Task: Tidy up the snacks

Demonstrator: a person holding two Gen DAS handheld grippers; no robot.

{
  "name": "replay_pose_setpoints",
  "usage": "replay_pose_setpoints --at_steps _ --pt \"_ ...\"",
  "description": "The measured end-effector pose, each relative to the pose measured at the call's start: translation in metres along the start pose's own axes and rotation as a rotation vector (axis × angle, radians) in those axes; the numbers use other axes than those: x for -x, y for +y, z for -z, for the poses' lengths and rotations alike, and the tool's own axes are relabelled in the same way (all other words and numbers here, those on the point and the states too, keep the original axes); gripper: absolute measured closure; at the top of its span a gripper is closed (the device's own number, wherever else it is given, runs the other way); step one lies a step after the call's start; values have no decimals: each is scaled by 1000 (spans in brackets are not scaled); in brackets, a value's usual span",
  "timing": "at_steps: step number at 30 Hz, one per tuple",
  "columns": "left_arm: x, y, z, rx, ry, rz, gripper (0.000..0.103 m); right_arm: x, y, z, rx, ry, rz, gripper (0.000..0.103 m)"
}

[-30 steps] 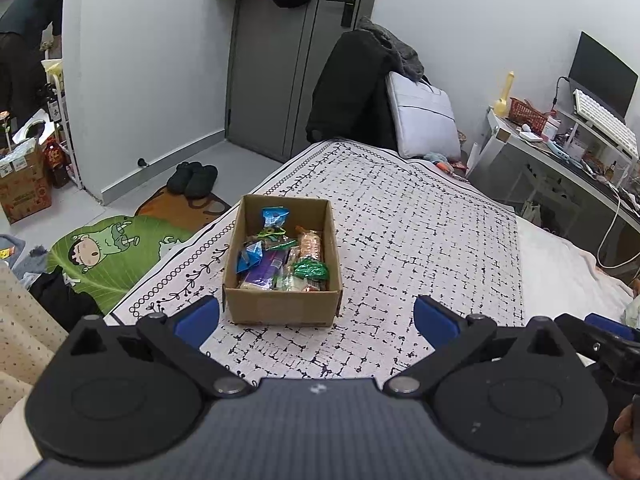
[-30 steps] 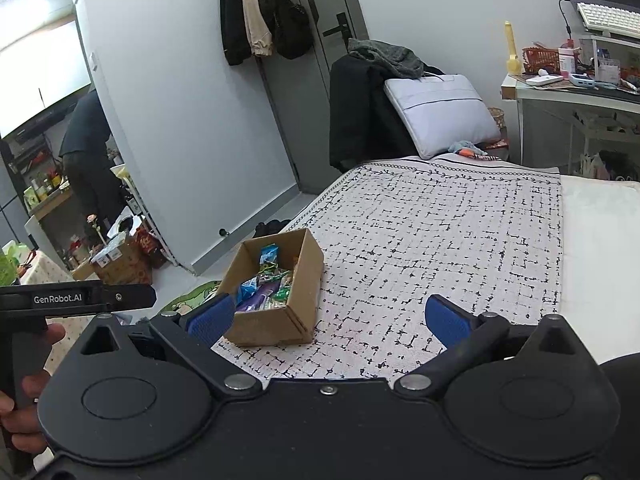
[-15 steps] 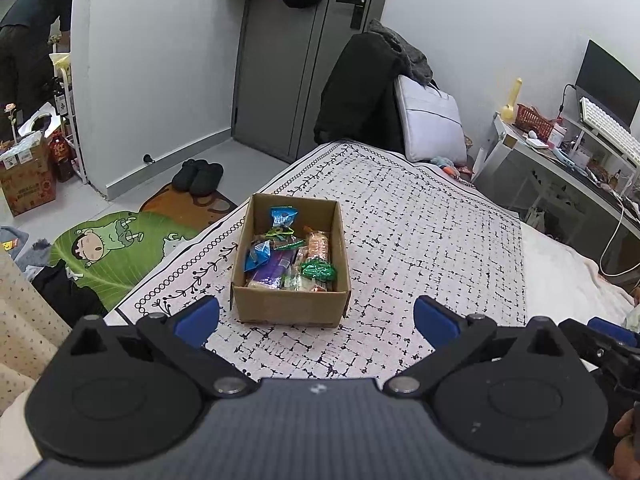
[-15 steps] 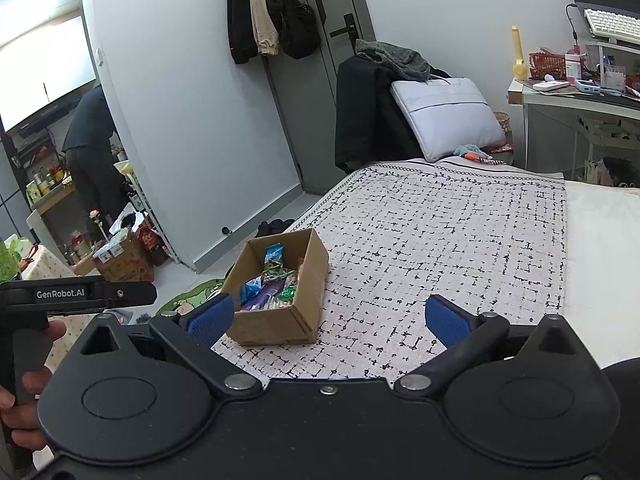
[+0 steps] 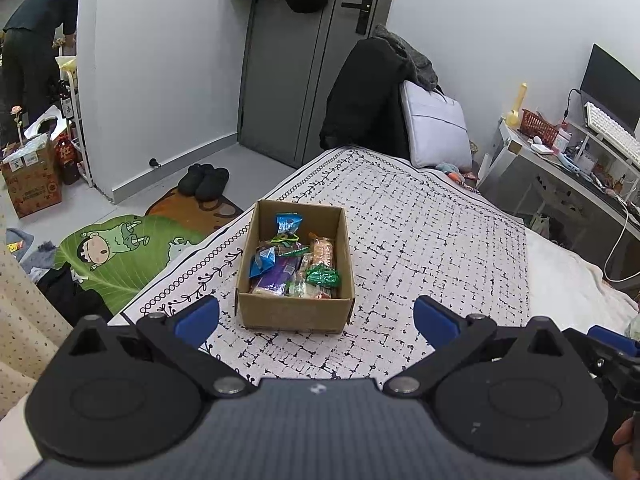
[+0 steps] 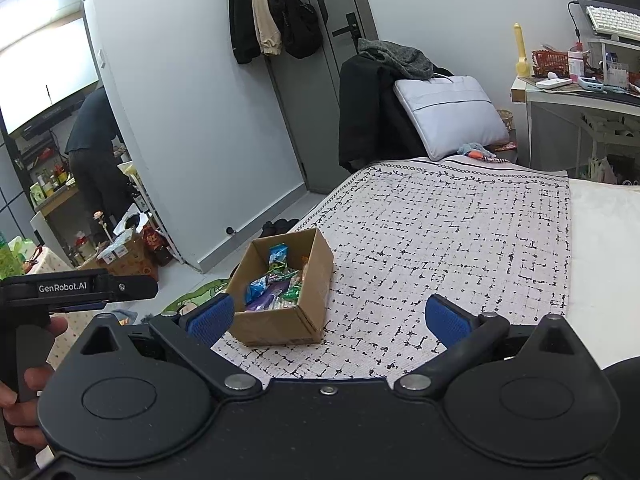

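While the bed (image 5: 440, 216) fills most of both views under its white cloth with black marks, the cardboard box (image 5: 294, 312) is the landmark to place everything by: it sits near the cloth's front left corner, its open top up. Behind the box, a black coat (image 5: 364, 96) and a pale cushion (image 5: 434, 128) stand at the bed's far end; to its left, on the floor, lies a green cartoon mat (image 5: 120, 248). Inside the box the snacks (image 5: 292, 268) lie in a loose heap of blue, purple, green and orange wrappers; none shows on the cloth around it.

Just in front of the box, the left gripper (image 5: 316, 316) hangs with its jaws spread wide and nothing between them. The right gripper (image 6: 328, 316) is likewise wide apart and empty, the box to its left.

Such a scene fits either snacks waiting to be sorted out of the box or snacks already gathered into it.
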State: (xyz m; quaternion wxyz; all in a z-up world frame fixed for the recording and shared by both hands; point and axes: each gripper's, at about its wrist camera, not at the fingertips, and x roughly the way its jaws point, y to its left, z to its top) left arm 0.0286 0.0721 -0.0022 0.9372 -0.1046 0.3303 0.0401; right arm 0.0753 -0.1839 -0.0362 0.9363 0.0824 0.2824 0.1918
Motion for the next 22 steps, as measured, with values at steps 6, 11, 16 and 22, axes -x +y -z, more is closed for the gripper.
replay_pose_setpoints --at_steps 6,11,16,22 --pt "1 2 0 -4 1 1 0 2 3 -2 5 -5 -2 0" --pt "3 1 0 -13 2 9 0 3 5 -2 6 -7 -2 0" --pt "4 1 -2 -12 3 5 0 3 6 -4 5 -8 -1 0" --pt "5 2 -3 -11 1 3 0 4 7 -5 7 -9 -3 0"
